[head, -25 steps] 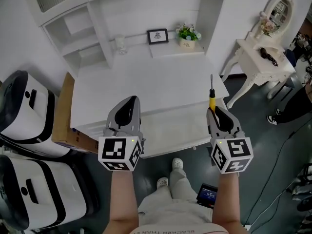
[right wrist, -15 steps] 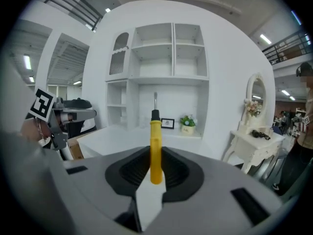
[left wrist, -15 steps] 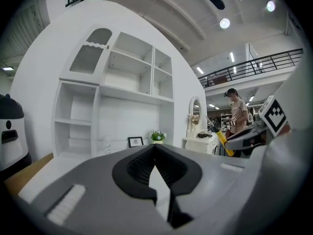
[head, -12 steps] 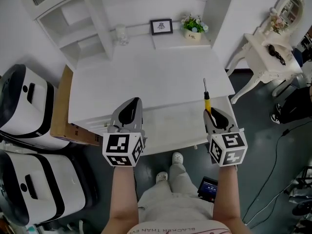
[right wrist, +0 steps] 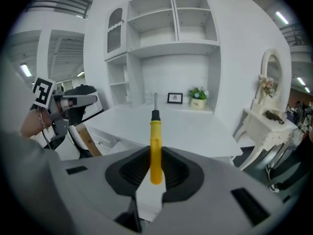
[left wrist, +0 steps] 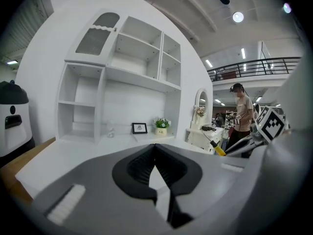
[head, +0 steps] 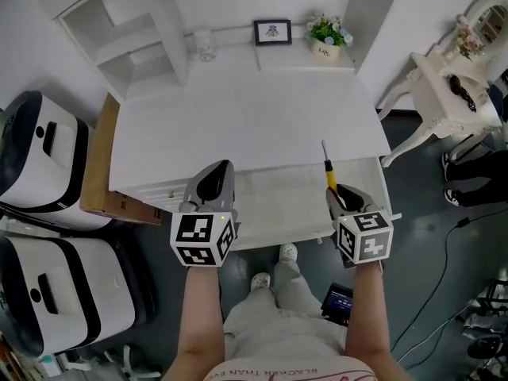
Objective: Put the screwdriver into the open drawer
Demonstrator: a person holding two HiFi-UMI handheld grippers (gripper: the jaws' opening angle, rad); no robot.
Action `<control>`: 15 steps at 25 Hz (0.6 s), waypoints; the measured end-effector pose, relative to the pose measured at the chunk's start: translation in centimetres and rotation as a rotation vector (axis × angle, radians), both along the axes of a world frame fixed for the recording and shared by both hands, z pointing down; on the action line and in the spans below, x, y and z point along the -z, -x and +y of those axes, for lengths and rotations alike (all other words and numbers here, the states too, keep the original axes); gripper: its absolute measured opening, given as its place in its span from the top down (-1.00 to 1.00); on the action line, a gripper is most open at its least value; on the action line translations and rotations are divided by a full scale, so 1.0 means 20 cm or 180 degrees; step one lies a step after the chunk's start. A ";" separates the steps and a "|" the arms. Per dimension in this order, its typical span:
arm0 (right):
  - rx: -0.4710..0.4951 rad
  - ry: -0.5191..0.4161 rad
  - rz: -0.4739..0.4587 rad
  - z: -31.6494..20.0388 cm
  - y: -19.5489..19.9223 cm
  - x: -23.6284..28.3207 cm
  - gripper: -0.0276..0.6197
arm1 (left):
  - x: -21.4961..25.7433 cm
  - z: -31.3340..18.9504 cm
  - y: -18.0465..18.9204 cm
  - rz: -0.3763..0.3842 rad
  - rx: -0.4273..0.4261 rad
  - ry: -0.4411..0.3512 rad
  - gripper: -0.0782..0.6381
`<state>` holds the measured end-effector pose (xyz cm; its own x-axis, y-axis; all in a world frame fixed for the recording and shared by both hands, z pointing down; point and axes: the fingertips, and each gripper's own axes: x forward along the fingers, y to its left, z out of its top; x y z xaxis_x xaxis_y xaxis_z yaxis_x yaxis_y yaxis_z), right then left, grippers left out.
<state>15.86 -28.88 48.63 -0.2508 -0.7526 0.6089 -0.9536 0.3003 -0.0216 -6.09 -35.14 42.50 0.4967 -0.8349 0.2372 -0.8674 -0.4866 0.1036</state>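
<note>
R tool (head: 337,195) is at lower right of the head view, pinching the screwdriver (head: 329,171). Its jaws are pressed on the rear of the yellow handle. The black collar + metal shaft stick out ahead, toward the top of frame. In the right gripper view the handle runs straight up the middle btwn the pads.

The screwdriver is over the right part of the open drawer (head: 278,205), and the shaft tip overlaps the bench (head: 238,117) front edge in the frame. Can't tell if it touches anything.

L tool (head: 213,182) is at lower left-centre, over the drawer's left part. Its jaws are pressed together w/ nothing btwn them.

The drawer is pulled out from under the bench front and is white inside.

At the back of the bench, top of frame, are a glass jar (head: 204,44), a small framed pic (head: 272,32) and a potted plant (head: 327,34). A brown board (head: 99,169) runs along the bench's left side. A white dressing table (head: 452,82) is at upper right.
</note>
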 end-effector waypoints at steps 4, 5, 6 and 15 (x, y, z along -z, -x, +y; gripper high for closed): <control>0.0089 0.0214 0.0045 -0.01 -0.01 -0.11 0.68 | -0.05 -0.02 0.01 -0.0004 0.0049 0.0082 0.76; 0.0110 0.0259 0.0054 -0.01 -0.01 -0.14 0.68 | -0.06 -0.03 0.01 -0.0006 0.0056 0.0100 0.76; 0.0133 0.0304 0.0059 -0.01 -0.01 -0.16 0.68 | -0.07 -0.03 0.01 -0.0010 0.0061 0.0117 0.76; 0.0418 0.0728 0.0167 -0.01 0.01 -0.37 0.68 | -0.15 -0.07 0.02 -0.0058 0.0114 0.0242 0.76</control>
<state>15.56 -29.18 56.12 -0.3009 -0.5569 0.7741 -0.9084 0.4146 -0.0549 -6.45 -36.53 45.43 0.4618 -0.8313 0.3094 -0.8863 -0.4465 0.1233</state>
